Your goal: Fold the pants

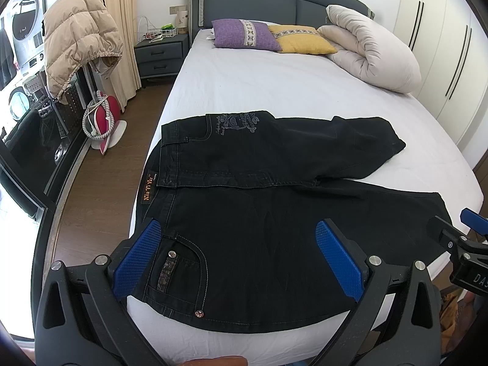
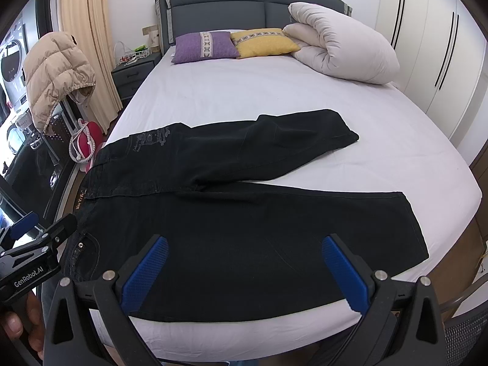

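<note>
Lying flat across the foot of the bed (image 1: pixel 274 91), the pants (image 1: pixel 259 231) are spread with the waistband toward the left edge and both legs running to the right. The legs fork apart: the far one angles up the mattress, the near one runs along the front edge, so no fold is made yet. The spread suits a first fold, near leg over far or the reverse.

The left claw (image 1: pixel 238 256) hangs just above the hip pocket end, its jaws wide and holding nothing. The right claw (image 2: pixel 244 271) sits beside it over the thigh of the near leg, likewise wide and empty. Whether either pad touches the cloth cannot be told. The two claws placed along the near edge suggest a joint pinch of that edge, in my judgement, to carry it over.

Further up the bed, well apart from the pants, lie a purple pillow (image 1: pixel 244 35), a yellow pillow (image 1: pixel 302 39) and a rolled duvet (image 1: pixel 372 48). A jacket (image 1: pixel 79 36) hangs left of the bed.
</note>
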